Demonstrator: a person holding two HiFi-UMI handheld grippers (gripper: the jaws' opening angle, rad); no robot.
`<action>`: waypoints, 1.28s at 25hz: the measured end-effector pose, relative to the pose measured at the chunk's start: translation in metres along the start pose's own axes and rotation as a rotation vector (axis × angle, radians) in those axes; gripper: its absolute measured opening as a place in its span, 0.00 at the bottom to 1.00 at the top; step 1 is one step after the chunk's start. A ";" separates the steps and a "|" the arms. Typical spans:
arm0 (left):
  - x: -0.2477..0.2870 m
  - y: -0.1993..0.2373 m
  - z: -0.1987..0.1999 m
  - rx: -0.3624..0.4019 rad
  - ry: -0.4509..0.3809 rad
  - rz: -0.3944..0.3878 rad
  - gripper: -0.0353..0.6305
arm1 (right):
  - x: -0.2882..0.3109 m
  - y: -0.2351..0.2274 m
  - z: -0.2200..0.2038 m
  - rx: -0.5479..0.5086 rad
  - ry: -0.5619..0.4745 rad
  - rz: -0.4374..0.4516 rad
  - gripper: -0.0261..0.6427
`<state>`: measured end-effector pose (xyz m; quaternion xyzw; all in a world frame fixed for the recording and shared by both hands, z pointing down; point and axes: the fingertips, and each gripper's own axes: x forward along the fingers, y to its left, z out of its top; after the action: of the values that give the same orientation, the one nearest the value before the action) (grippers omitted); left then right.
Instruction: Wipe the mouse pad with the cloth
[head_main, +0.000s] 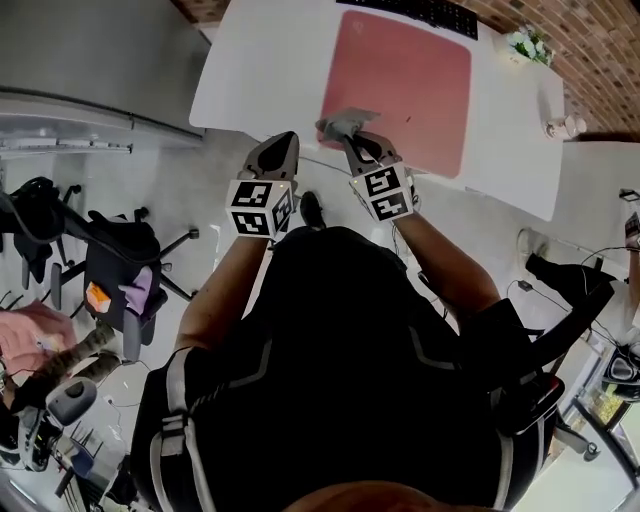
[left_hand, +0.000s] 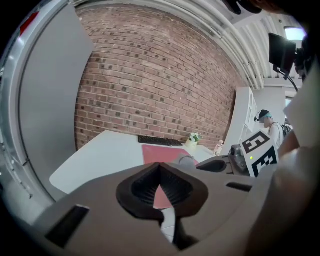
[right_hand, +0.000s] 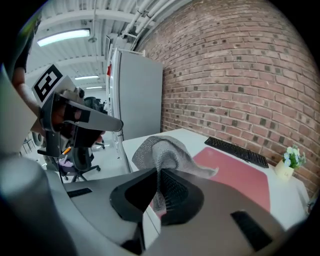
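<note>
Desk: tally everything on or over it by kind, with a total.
Mouse pad: 1
Cloth: 1
Keyboard: 1
Potted plant: 1
Bottle: 1
Total: 5

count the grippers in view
2. The left gripper, shut and empty, is at the desk's near edge; the right gripper is shut on the gray cloth at the red mouse pad.

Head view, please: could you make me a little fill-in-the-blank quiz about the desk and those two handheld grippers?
The grey cloth is clamped in the ___ gripper's jaws.
The left gripper, jaws shut, holds ___.
Past the mouse pad, by the brick wall, lies a black ___.
Missing words: right; nothing; keyboard.
</note>
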<state>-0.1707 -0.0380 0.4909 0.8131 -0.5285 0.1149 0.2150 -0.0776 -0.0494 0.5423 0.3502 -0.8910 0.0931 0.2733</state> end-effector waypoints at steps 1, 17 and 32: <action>0.003 0.006 -0.003 -0.008 0.009 0.003 0.06 | 0.007 0.001 -0.003 0.001 0.013 -0.004 0.08; 0.037 0.046 -0.041 -0.051 0.143 0.044 0.06 | 0.087 0.013 -0.046 0.038 0.203 0.052 0.08; 0.063 0.036 -0.066 -0.103 0.205 0.025 0.06 | 0.084 -0.004 -0.076 0.159 0.280 0.062 0.08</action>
<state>-0.1744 -0.0703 0.5832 0.7785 -0.5189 0.1729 0.3079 -0.0934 -0.0732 0.6518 0.3267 -0.8445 0.2194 0.3632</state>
